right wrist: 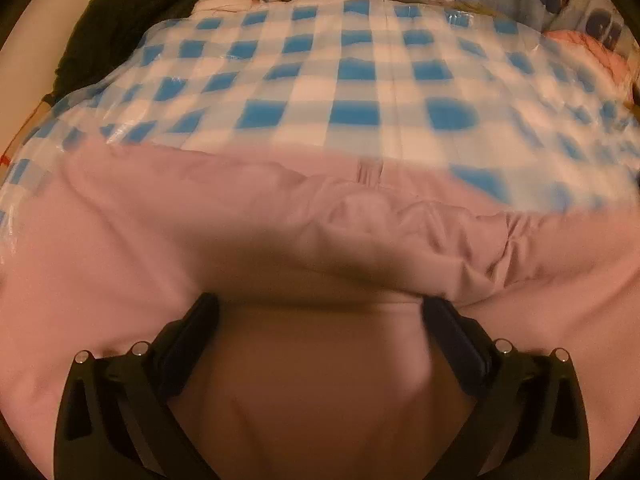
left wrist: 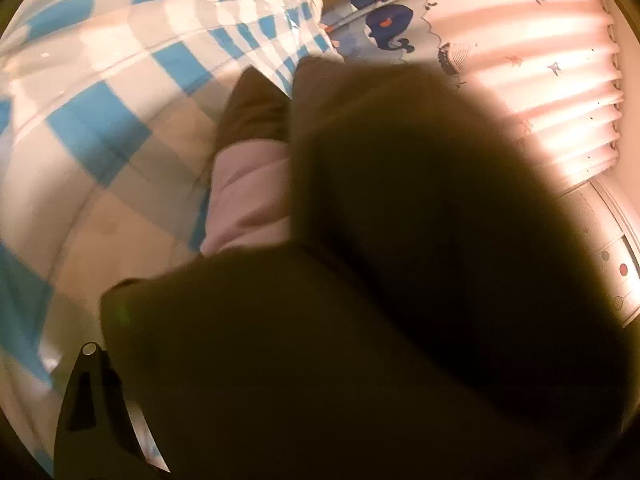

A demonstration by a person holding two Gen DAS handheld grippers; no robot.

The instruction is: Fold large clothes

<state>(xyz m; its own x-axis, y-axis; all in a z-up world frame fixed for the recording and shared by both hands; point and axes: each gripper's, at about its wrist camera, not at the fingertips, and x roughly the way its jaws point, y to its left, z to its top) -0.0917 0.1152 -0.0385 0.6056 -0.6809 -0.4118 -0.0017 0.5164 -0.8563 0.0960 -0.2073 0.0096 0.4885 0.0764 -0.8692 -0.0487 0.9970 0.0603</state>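
Pink garment (right wrist: 280,248) fills the near field of the right wrist view, lying between the spread fingers of the right gripper (right wrist: 320,312), on a blue-and-white checked cover (right wrist: 360,80). Dark cloth (left wrist: 380,280) smothers the left gripper (left wrist: 104,412); whether it pinches or gapes cannot be told. Beyond hangs a whale-print curtain (left wrist: 520,60).

A blue-and-white checked cover (right wrist: 360,80) spreads across the bed. At its far left lies a dark garment (right wrist: 120,20); a whale-print curtain (left wrist: 500,60) hangs beyond.
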